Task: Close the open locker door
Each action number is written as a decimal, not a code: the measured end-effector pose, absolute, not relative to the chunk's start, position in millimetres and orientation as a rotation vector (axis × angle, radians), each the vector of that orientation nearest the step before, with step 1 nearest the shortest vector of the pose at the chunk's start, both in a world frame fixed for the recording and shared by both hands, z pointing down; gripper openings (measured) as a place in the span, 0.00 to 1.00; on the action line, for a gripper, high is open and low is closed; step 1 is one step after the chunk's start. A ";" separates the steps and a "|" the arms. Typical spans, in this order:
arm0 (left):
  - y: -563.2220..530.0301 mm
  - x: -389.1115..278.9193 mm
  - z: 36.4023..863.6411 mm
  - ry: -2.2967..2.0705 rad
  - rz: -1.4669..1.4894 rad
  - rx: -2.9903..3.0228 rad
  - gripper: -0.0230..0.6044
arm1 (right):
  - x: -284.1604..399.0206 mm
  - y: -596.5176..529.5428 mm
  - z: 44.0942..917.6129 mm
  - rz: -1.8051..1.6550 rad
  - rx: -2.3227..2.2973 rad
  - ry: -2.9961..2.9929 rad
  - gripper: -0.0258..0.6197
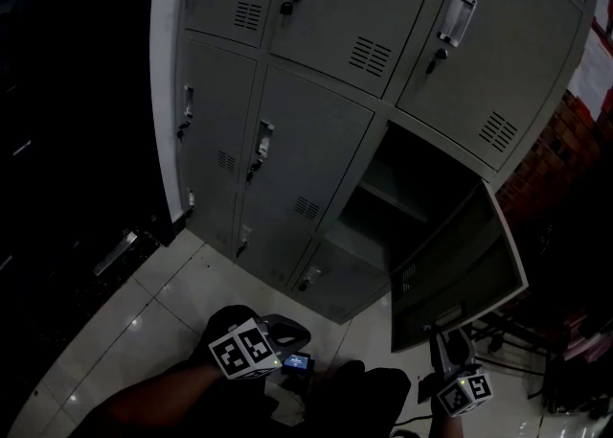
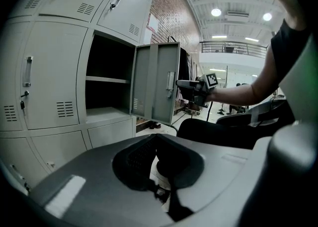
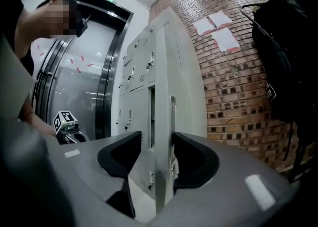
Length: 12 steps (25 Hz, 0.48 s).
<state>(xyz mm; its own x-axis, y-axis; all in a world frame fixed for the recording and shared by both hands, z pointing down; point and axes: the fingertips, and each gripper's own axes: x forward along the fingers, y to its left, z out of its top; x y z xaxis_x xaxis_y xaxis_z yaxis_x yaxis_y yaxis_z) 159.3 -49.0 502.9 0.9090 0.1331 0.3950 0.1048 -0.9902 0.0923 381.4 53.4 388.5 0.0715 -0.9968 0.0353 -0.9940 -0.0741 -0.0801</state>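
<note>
The grey locker bank fills the head view, and one lower-right compartment (image 1: 407,192) stands open with a shelf inside. Its open door (image 1: 460,264) swings out to the right. My right gripper (image 1: 442,338) is at the door's free edge, near the handle (image 2: 170,81). In the right gripper view the door (image 3: 161,171) runs edge-on between the jaws of my right gripper (image 3: 156,154), which stand open, with a gap on the left side. My left gripper (image 1: 290,329) hangs low in front of the lockers, shut and empty (image 2: 155,144).
Closed locker doors (image 1: 297,168) lie left of and above the open one. A brick wall (image 3: 238,82) with white papers stands to the right, with a black bag (image 3: 283,52) hanging there. Pale floor tiles (image 1: 144,311) lie below, and cables and dark clutter (image 1: 565,359) sit at the lower right.
</note>
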 end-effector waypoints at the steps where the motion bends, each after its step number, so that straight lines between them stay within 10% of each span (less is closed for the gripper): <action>1: -48.8 159.2 502.3 0.189 0.625 3.002 0.06 | 382.4 51.9 391.2 -0.119 -2.300 2.113 0.32; 12: -49.4 159.6 501.5 0.189 0.615 3.001 0.06 | 312.2 -10.8 393.4 0.041 -2.178 2.305 0.23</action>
<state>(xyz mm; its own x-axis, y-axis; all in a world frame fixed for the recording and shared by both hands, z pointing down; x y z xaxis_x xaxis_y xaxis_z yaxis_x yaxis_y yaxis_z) 159.6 -49.4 501.5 0.9122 0.1347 0.3870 0.1056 -0.9898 0.0955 312.2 -10.8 393.4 -0.0564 -0.9984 0.0039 -0.9976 0.0565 0.0388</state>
